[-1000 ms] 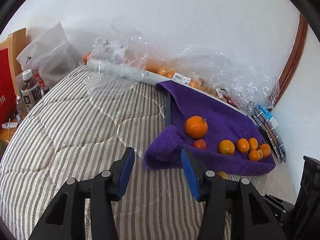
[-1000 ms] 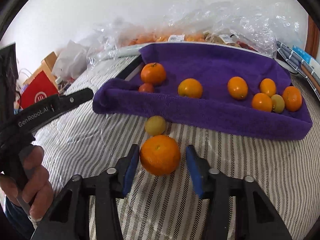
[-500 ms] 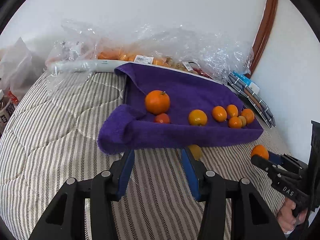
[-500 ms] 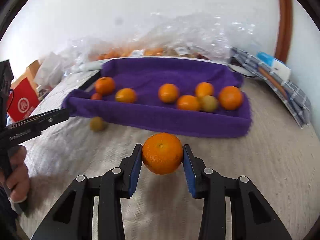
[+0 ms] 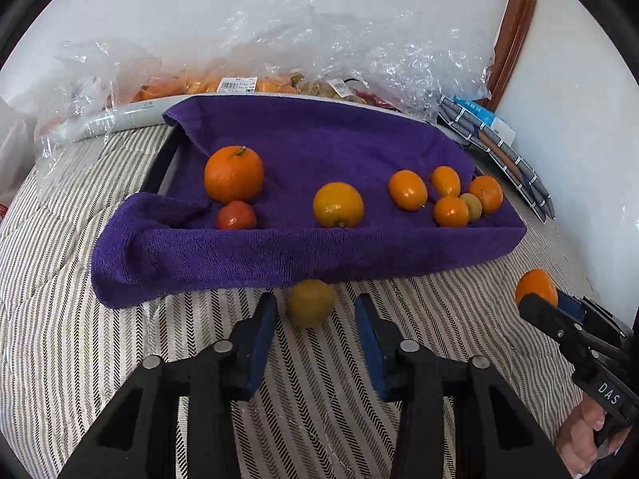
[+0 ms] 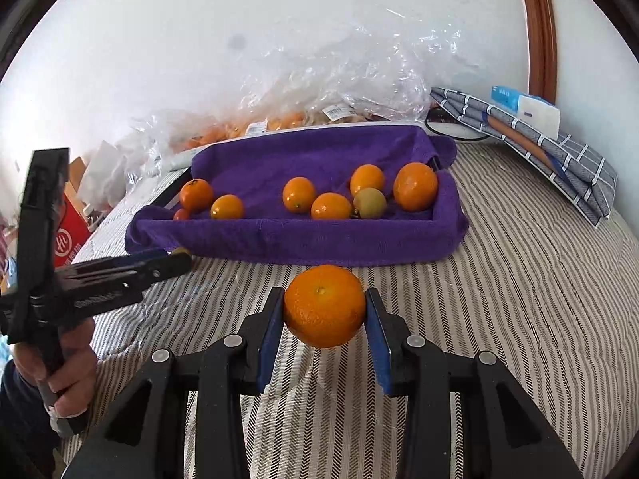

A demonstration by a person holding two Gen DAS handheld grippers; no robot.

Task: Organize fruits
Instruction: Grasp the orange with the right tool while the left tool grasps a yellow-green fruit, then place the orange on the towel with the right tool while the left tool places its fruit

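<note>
On the striped bedcover (image 5: 80, 339), at six o'clock of the purple towel (image 5: 303, 147), a yellowish fruit (image 5: 310, 302) sits between the left gripper (image 5: 315, 325) pads, jaws just closing, not pressing. The right gripper (image 6: 324, 319) clamps an orange (image 6: 324, 305) above the bedcover.

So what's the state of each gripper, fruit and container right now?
left gripper: open, jaws just been closing, yellow fruit between them, pads not on it
right gripper: shut on orange
yellow fruit: on the striped bedding, outside the towel
purple towel: eight fruits resting in it
plastic bags: crumpled, fruit inside
</note>
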